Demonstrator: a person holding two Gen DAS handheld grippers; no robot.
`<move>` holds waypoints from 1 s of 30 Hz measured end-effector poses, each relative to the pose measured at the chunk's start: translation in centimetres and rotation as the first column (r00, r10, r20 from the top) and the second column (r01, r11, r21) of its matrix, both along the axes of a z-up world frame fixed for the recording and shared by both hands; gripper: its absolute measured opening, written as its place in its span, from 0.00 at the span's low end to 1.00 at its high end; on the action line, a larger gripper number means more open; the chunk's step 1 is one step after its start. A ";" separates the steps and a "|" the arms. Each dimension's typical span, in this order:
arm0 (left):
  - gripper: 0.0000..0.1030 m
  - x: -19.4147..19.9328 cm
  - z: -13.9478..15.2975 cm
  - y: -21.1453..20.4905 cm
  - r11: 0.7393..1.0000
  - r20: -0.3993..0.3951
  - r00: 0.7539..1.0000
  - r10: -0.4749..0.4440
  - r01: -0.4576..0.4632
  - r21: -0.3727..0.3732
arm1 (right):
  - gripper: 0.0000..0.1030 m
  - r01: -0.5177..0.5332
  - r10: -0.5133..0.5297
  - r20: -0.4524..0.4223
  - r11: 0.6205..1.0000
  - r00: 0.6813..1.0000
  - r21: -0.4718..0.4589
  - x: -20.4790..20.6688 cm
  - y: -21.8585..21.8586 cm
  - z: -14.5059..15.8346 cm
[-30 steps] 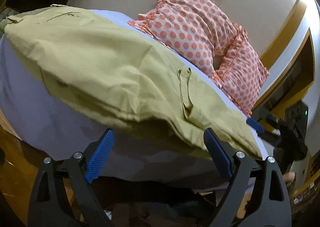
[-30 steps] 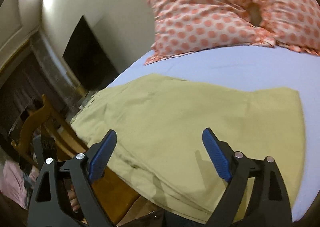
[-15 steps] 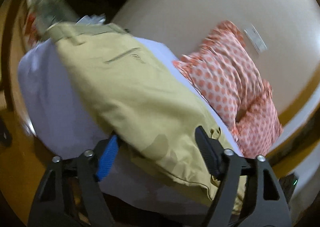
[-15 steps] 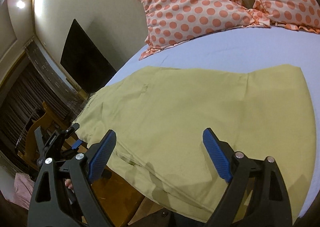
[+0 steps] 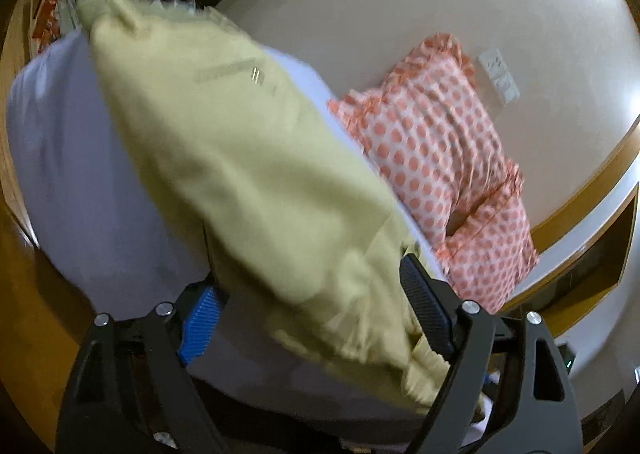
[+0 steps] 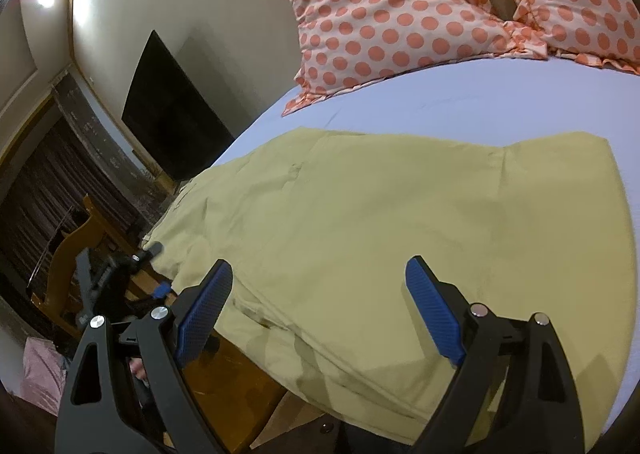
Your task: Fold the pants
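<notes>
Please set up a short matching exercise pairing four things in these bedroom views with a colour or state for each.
Things:
1. pants
2. pillows
3. bed sheet
4. right gripper

Descriptions:
A. pale lavender, spread under the garment
B. jaws apart, hovering over the near edge of the fabric
C. olive-yellow, lying flat
D. peach with orange dots, at the wall

Pairs: 1-C, 2-D, 3-A, 4-B
</notes>
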State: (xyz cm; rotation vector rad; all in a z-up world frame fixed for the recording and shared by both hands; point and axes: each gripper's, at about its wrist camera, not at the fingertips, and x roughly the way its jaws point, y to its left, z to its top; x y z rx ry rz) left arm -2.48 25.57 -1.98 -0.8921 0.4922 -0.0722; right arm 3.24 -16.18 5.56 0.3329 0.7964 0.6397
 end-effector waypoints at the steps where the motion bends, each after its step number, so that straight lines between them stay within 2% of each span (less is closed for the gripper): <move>1: 0.80 -0.1 0.7 0.4 1.000 0.015 1.000 0.018 -0.018 0.010 | 0.88 0.010 -0.010 0.001 1.000 1.000 0.006 0.1 -0.3 0.0; 3: 0.80 -0.2 1.9 1.7 0.998 0.039 0.997 0.059 -0.060 0.017 | 0.88 0.022 -0.022 -0.006 1.000 1.000 0.013 0.3 -0.6 -0.1; 5: 0.78 0.3 2.5 3.1 0.994 0.023 0.995 0.101 -0.102 0.028 | 0.88 0.026 -0.026 -0.019 1.000 0.999 0.017 0.6 -0.7 -0.4; 7: 0.61 1.2 2.4 4.5 0.990 -0.020 0.990 0.140 -0.139 0.039 | 0.88 0.023 -0.023 -0.028 1.000 0.999 0.020 0.7 -0.7 -0.7; 8: 0.56 1.6 2.0 5.5 0.988 -0.041 0.987 0.155 -0.156 -0.002 | 0.88 0.021 -0.020 -0.030 1.000 0.999 0.020 0.7 -0.7 -0.7; 11: 0.31 1.9 1.4 7.9 0.973 -0.085 0.977 0.196 -0.205 -0.106 | 0.88 0.021 -0.020 -0.020 1.000 1.000 0.023 0.5 -1.0 -0.7; 12: 0.18 2.0 1.3 8.3 0.968 -0.097 0.972 0.212 -0.223 -0.112 | 0.88 0.027 -0.027 -0.016 0.999 1.000 0.029 0.5 -1.4 -0.7; 13: 0.14 2.0 1.3 8.5 0.968 -0.099 0.971 0.216 -0.227 -0.110 | 0.88 0.031 -0.031 -0.015 0.999 0.999 0.035 0.5 -1.7 -0.6; 14: 0.12 2.3 1.6 8.3 0.970 -0.110 0.969 0.223 -0.232 -0.075 | 0.88 0.037 -0.037 -0.014 0.998 0.999 0.045 0.6 -2.2 -0.6; 16: 0.10 3.3 3.5 6.8 0.968 -0.143 0.958 0.247 -0.236 0.088 | 0.88 0.046 -0.046 -0.009 0.997 0.999 0.056 0.6 -2.9 -0.5; 18: 0.09 4.4 6.7 4.5 0.944 -0.125 0.962 0.245 -0.207 0.257 | 0.88 0.062 -0.062 0.000 0.996 0.998 0.067 0.5 -4.1 -0.4; 20: 0.09 5.6 10.5 1.5 0.906 -0.074 0.978 0.195 -0.150 0.397 | 0.88 0.091 -0.093 0.011 0.992 0.996 0.084 0.5 -5.5 -0.2; 21: 0.09 6.5 13.0 -1.5 0.866 -0.039 0.989 0.141 -0.104 0.489 | 0.88 0.110 -0.112 0.015 0.990 0.994 0.091 0.6 -6.3 -0.1; 22: 0.09 6.8 14.2 -3.3 0.842 -0.018 0.995 0.102 -0.077 0.534 | 0.88 0.143 -0.146 0.019 0.985 0.989 0.101 0.6 -7.5 -0.1; 23: 0.09 7.3 16.1 -7.1 0.789 0.018 1.000 0.011 -0.019 0.615 | 0.88 0.173 -0.176 0.020 0.979 0.984 0.108 0.6 -8.6 0.0; 24: 0.10 7.5 17.2 -9.9 0.746 0.037 0.997 -0.067 0.025 0.665 | 0.88 0.217 -0.220 0.018 0.969 0.975 0.116 0.6 -10.2 0.0; 25: 0.10 7.4 18.2 -14.5 0.677 0.052 0.979 -0.199 0.099 0.729 | 0.88 0.245 -0.249 0.017 0.962 0.968 0.121 0.6 -11.3 0.0; 27: 0.11 6.7 18.3 -20.7 0.577 0.045 0.924 -0.378 0.197 0.792 | 0.89 0.313 -0.318 0.012 0.941 0.948 0.129 0.5 -13.8 0.0; 28: 0.11 6.0 17.5 -24.6 0.502 0.016 0.874 -0.485 0.263 0.824 | 0.89 0.352 -0.357 0.009 0.926 0.934 0.134 0.3 -15.2 0.1; 30: 0.12 5.0 15.3 -29.2 0.397 -0.043 0.798 -0.601 0.344 0.851 | 0.89 0.406 -0.410 0.001 0.902 0.912 0.150 -0.1 -17.6 0.1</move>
